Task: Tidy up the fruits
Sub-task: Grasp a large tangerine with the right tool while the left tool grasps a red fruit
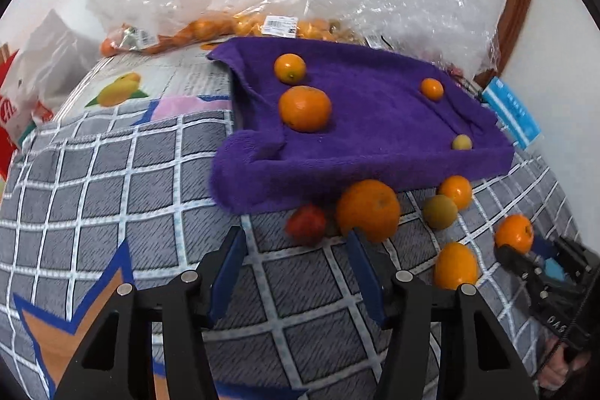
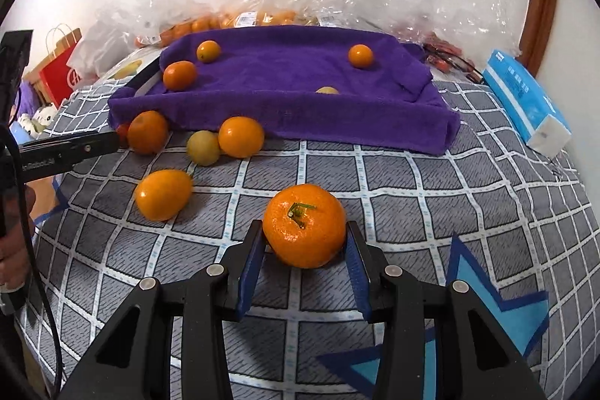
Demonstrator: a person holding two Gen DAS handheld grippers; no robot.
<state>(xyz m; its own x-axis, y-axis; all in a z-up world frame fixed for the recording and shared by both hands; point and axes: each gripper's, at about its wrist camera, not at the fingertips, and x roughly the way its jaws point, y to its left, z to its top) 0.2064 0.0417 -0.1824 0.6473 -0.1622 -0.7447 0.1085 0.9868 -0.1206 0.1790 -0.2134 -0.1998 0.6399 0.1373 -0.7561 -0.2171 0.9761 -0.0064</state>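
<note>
A purple towel-lined tray [image 1: 375, 137] [image 2: 300, 115] lies on the checked bedspread and holds several fruits: two mandarins at its left [image 1: 304, 108], a small orange [image 1: 432, 89] and a yellowish fruit [image 1: 461, 142]. Loose fruit lies in front of it: a big orange [image 1: 369, 208], a red fruit [image 1: 306, 223], a greenish fruit [image 1: 439, 211] and oranges [image 1: 455, 265]. My left gripper [image 1: 296, 240] is open and empty, just short of the red fruit and big orange. My right gripper [image 2: 304, 235] is shut on a stemmed mandarin [image 2: 303, 225] above the bedspread; it also shows in the left wrist view [image 1: 513, 232].
Clear plastic bags of oranges [image 1: 240, 25] lie behind the tray by the wall. A blue tissue pack [image 2: 525, 100] lies at the right. Red and white bags [image 1: 22, 100] stand at the left. The bedspread [image 2: 412, 197] slopes off at its edges.
</note>
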